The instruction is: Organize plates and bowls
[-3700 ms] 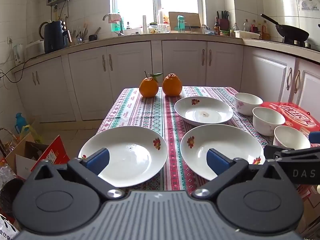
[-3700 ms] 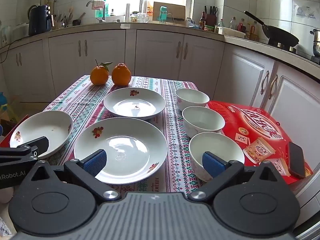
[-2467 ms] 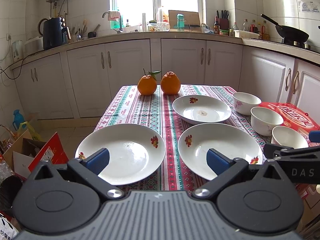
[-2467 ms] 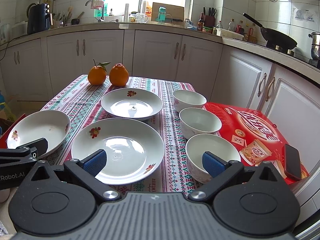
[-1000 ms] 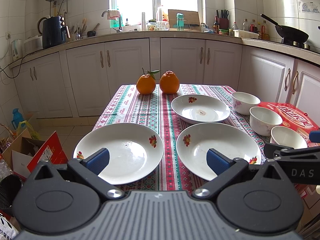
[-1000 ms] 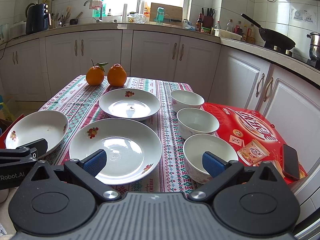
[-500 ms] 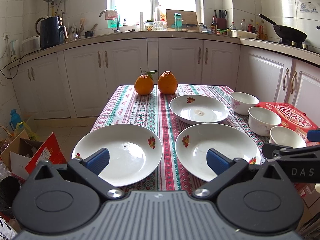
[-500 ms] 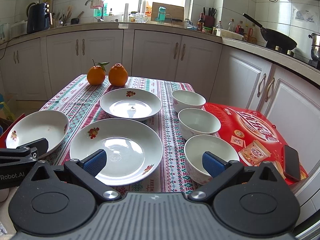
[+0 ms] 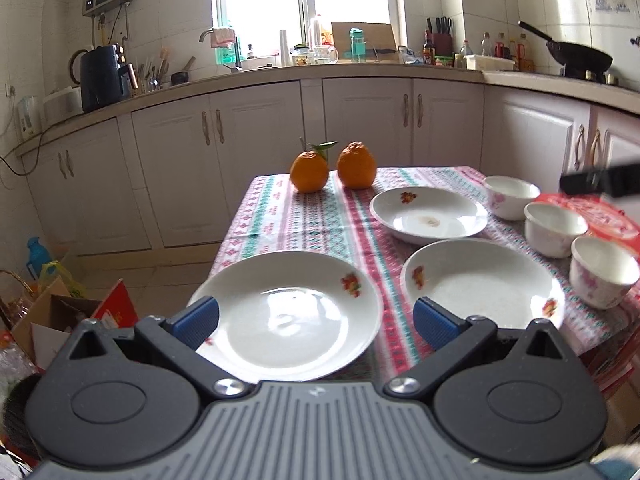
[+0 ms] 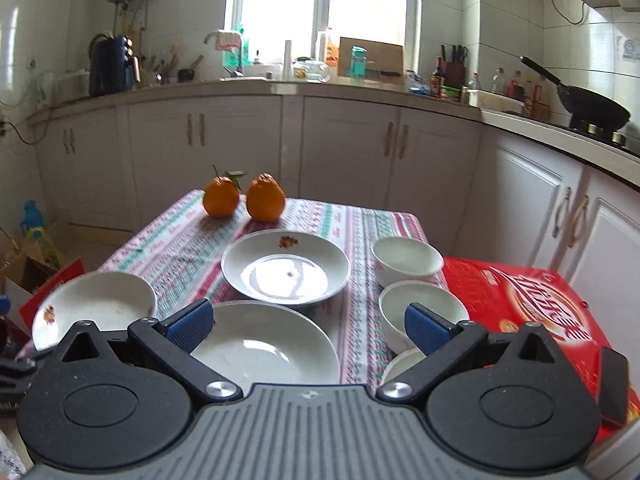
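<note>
I'm looking into a home kitchen: white cabinets under an L-shaped counter, a black wok on the stove, a sunlit window above the tap.

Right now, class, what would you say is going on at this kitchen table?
A person holds a hand-held gripper in each hand over a table with a patterned cloth. The left hand-held gripper is open above the near left plate; the right hand-held gripper is open over the near middle plate. Nothing is gripped. A third plate and three bowls sit unstacked, with two oranges behind.
</note>
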Demonstrator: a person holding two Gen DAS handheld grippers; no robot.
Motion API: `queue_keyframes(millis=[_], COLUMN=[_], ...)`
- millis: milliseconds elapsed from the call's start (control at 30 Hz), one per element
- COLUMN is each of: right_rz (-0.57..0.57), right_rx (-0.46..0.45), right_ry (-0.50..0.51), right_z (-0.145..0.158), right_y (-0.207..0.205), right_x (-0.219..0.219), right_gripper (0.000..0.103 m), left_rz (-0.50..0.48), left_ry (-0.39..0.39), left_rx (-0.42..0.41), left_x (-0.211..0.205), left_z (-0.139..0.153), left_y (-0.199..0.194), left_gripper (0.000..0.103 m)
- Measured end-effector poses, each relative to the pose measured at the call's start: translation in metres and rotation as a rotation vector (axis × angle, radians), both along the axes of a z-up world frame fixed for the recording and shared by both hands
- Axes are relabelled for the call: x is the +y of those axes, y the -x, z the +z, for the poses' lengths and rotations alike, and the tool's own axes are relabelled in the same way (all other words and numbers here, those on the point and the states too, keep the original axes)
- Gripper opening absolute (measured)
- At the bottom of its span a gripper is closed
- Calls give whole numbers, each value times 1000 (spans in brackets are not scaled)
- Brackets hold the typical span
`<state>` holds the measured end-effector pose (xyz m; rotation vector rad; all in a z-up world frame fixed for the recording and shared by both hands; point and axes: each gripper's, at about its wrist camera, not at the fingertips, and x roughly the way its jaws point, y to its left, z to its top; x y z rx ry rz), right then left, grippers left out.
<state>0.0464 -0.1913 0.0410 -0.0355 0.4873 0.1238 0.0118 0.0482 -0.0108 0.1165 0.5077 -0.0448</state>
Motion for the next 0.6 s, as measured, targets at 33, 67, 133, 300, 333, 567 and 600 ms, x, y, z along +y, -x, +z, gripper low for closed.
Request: queue_keyframes(millis=[33, 67, 133, 300, 333, 567, 600], right_rz=[39, 74, 123, 210, 219, 274, 281], right_rx=[-9, -5, 8, 37, 43, 92, 102], right_ry=[-18, -31, -46, -43, -34, 3, 5], right_z=[1, 2, 3, -1, -2, -10, -12], right_y=[-4, -9, -20, -36, -39, -56, -58], right_x=[-1, -2, -1, 14, 20, 46, 48], right_gripper=[103, 103, 103, 103, 103, 103, 103], left_rz=[0, -3, -15, -38, -38, -51, -54], left_ry=[-15, -27, -30, 5, 17, 43, 44], left_rx=[1, 6, 28, 106, 123, 173, 180], left_x=[5, 11, 22, 41, 43, 53, 54], left_z=[-3, -7, -17, -43, -48, -66, -68], left_y=[0, 0, 0, -4, -7, -27, -30], left_gripper=[102, 102, 102, 102, 102, 102, 102])
